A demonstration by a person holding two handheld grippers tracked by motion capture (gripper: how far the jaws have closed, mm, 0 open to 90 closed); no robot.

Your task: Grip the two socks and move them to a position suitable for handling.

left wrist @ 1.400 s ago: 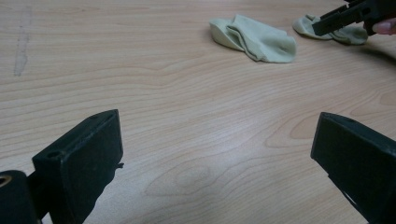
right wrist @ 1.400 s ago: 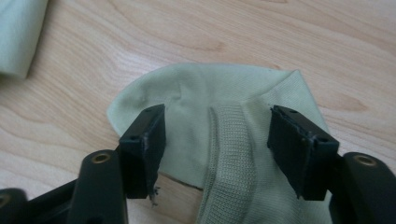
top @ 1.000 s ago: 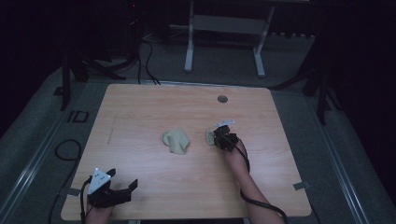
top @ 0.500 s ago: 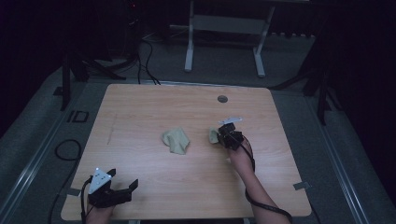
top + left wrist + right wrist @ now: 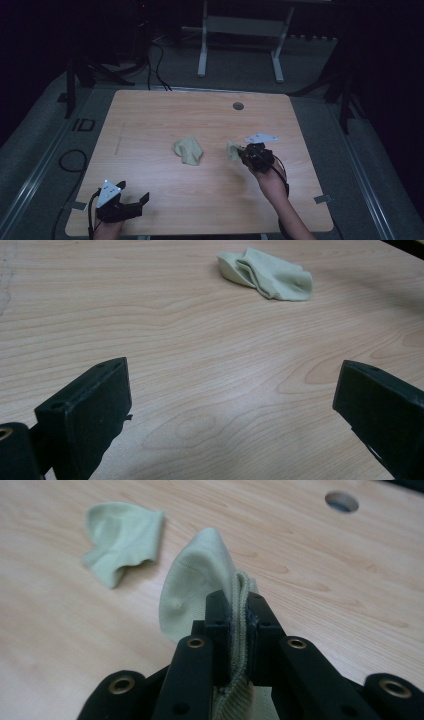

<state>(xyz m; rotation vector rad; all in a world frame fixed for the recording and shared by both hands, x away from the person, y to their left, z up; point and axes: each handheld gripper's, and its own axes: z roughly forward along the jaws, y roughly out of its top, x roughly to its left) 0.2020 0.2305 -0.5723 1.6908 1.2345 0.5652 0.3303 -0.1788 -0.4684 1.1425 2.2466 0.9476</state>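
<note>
Right gripper (image 5: pixel 244 152) — jaws clamped on a pale green sock (image 5: pixel 200 575), the ribbed edge pinched between them and the rest of the fabric bulging out past the tips. In the high view this sock (image 5: pixel 233 149) sits at the gripper's left tip, right of the table's (image 5: pixel 150 115) centre; whether it touches the wood I cannot tell.

Second sock (image 5: pixel 189 151) — same colour, crumpled, lying flat on the table just left of the held sock and apart from it. In the right gripper view it (image 5: pixel 122 537) lies up and left of the held one; in the left gripper view it (image 5: pixel 267 274) lies far ahead of the jaws.

Left gripper (image 5: pixel 134 205) — near the table's front left corner, well apart from the second sock. Jaws spread wide, nothing between them but bare wood.

Round hole (image 5: pixel 238 106) in the table, beyond the held sock toward the far edge.
</note>
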